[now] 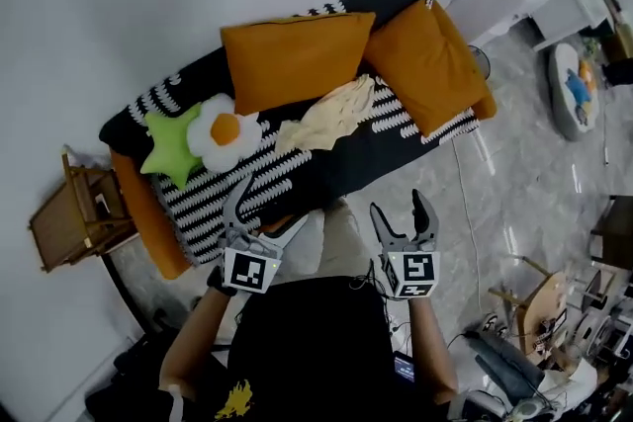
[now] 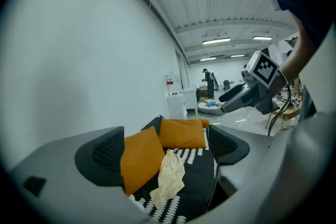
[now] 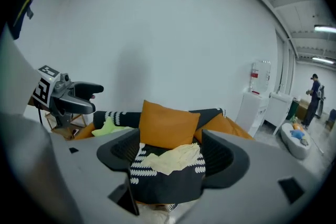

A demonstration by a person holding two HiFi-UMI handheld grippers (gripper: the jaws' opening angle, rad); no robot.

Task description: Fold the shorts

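left gripper (image 2: 167, 150): we see its jaws apart, holding nothing.
shorts (image 2: 169, 178): cream, crumpled mid-seat on the sofa (image 2: 202, 186).
cushions: one orange (image 2: 140, 157) along the sofa's left edge, another (image 2: 182, 132) at its far end.
right gripper (image 2: 231, 97): in the air, upper right.

The sofa (image 1: 371, 158) is viewed from steeply above by the head camera, well apart, past the left gripper (image 1: 269, 205) and right gripper (image 1: 400, 205). From in front of the sofa, each gripper view is aimed at it between that gripper's parted jaws. The orange cushion (image 1: 295, 59) and cream shorts (image 1: 328, 117) on the sofa are shared by all three views.
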